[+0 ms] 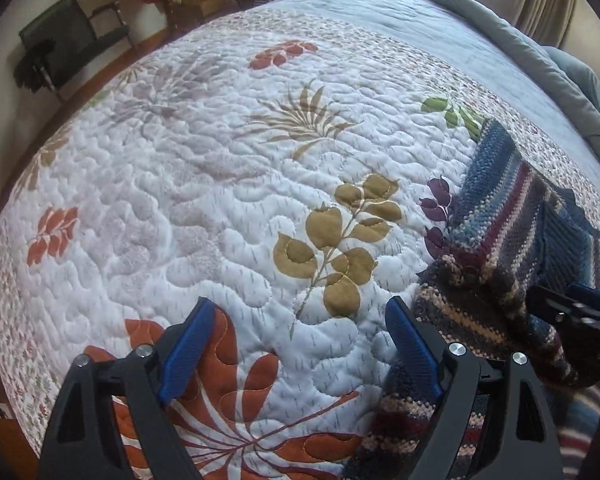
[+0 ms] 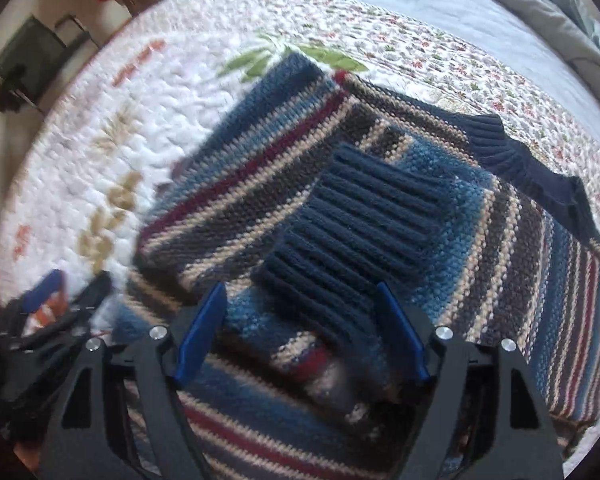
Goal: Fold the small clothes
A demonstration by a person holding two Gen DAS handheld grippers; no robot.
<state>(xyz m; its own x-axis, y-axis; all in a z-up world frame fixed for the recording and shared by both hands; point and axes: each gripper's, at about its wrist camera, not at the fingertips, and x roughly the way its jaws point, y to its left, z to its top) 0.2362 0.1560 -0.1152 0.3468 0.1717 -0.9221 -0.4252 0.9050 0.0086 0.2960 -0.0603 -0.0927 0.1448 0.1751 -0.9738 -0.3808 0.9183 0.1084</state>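
The striped knit sweater point(image 2: 380, 208) lies on the flowery quilt point(image 1: 220, 184), with one sleeve and its dark blue cuff point(image 2: 352, 216) folded over the body. The right gripper point(image 2: 300, 328) is above the cuff, wide apart, holding nothing. The left gripper point(image 1: 300, 344) is wide apart too, over the quilt beside the sweater's edge. The thick sleeve could slip back open if a finger bumps it.

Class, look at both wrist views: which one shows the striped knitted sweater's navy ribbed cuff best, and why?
The right wrist view: the navy ribbed cuff lies folded across the striped sweater, centred ahead of the open right tool. The left wrist view catches only a sliver of it at the frame's right edge.
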